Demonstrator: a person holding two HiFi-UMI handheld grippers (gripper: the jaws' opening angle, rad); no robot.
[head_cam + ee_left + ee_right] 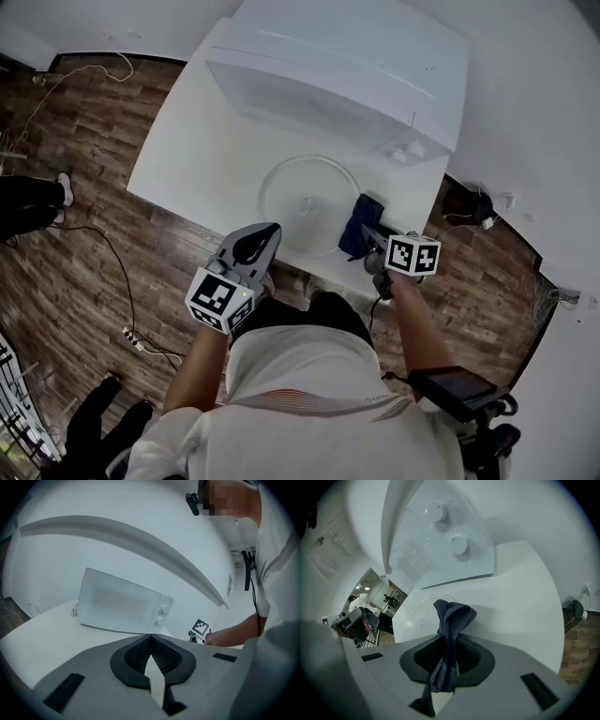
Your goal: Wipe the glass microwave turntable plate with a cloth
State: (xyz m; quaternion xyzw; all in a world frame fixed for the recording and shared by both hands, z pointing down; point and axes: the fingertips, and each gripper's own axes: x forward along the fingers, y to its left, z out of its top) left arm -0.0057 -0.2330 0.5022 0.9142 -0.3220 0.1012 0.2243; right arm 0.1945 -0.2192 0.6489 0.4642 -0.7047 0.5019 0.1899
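Nearest, the left gripper [255, 242] hovers at the worktop's [187, 159] front edge, its jaws pressed together on nothing. The right gripper [449, 653] pinches a bunched dark cloth [452, 616] just beside the glass plate [305, 200], which lies loose before the microwave [328, 75]. With nothing steadying it, the plate may skid under wiping, and the narrow pinch on the cloth could slip.
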